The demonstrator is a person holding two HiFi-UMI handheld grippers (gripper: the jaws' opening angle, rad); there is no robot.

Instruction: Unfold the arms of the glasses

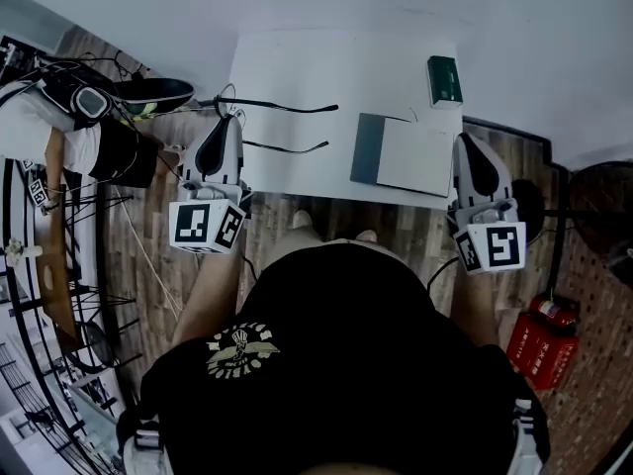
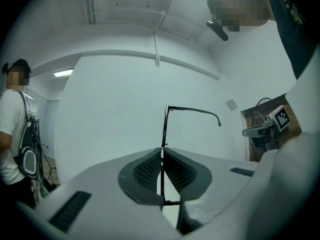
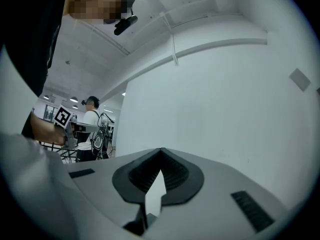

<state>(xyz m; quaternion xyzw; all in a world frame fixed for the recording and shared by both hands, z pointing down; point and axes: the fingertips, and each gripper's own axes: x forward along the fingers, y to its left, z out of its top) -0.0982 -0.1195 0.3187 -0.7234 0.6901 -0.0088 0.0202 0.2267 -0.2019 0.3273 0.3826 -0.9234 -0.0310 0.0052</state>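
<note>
The black thin-framed glasses (image 1: 282, 107) are held over the left end of the white table (image 1: 336, 67). Both arms stick out to the right, one above the other. My left gripper (image 1: 234, 117) is shut on the front of the frame. In the left gripper view the frame (image 2: 164, 126) rises straight up from between the closed pads (image 2: 145, 169), and one arm (image 2: 197, 111) runs off to the right. My right gripper (image 1: 465, 139) hangs at the table's near right edge. It is shut with nothing in it, and its pads (image 3: 172, 171) meet at the tip (image 3: 160, 151).
A grey-and-white notebook (image 1: 404, 154) lies on the table in front of the right gripper, with a green box (image 1: 444, 79) behind it. A person with a backpack (image 2: 15, 134) stands to the left. Racks and cables (image 1: 59, 216) crowd the left floor. A red can (image 1: 542, 342) stands at the right.
</note>
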